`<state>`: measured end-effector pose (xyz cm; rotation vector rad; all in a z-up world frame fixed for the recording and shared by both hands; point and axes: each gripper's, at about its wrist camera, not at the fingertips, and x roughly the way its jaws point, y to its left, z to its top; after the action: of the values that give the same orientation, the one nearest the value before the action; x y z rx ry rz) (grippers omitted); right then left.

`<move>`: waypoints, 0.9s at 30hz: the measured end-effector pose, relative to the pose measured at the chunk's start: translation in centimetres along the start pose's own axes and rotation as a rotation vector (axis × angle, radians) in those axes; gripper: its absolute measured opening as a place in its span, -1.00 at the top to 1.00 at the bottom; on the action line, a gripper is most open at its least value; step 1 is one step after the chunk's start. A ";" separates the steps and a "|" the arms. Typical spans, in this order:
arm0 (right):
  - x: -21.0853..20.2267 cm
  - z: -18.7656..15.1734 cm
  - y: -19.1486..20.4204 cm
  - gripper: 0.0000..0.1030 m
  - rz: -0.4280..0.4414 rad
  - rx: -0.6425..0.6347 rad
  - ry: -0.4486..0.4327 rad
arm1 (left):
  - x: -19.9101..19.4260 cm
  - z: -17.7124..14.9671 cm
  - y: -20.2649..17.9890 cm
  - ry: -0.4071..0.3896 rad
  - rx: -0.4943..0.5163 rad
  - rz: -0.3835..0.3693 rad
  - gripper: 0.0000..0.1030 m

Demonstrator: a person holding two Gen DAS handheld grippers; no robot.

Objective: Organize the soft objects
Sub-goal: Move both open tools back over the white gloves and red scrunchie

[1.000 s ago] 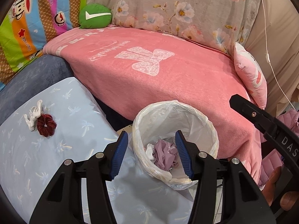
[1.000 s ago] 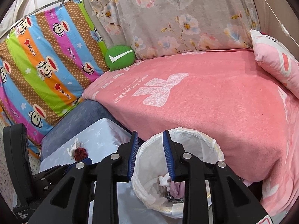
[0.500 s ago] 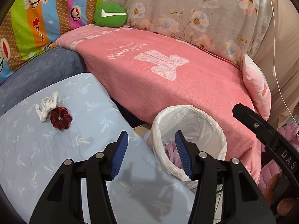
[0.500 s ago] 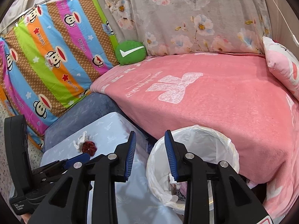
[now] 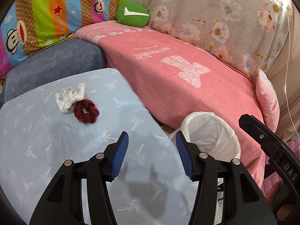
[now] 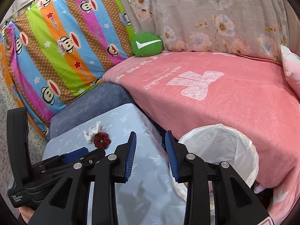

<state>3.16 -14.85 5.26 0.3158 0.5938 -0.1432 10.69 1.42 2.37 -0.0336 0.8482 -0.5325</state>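
— So, where do we stand?
— We hold the left gripper and right gripper spread and empty over the pale-blue palm-print cushion. Our dark-red velvet scrunchie touches the white scrunchie; the white-lined bin stands beside.

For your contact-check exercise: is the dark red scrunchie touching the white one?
Touching: in the left wrist view the dark red scrunchie overlaps the white scrunchie's lower edge.

Black gripper, blue ribbed pads.
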 end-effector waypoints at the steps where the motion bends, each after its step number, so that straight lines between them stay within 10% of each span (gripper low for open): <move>1: 0.1 0.0 0.3 0.35 0.002 -0.003 0.002 | 0.0 0.0 0.5 -0.001 -0.008 0.006 0.03; 27: 11.4 -2.3 13.0 0.35 0.097 -0.172 0.171 | 1.9 0.2 16.1 0.041 -0.189 0.166 -0.14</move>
<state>14.20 -2.26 0.18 0.1908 0.7535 0.0290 18.80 14.48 -2.64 -0.1245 0.9308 -0.2968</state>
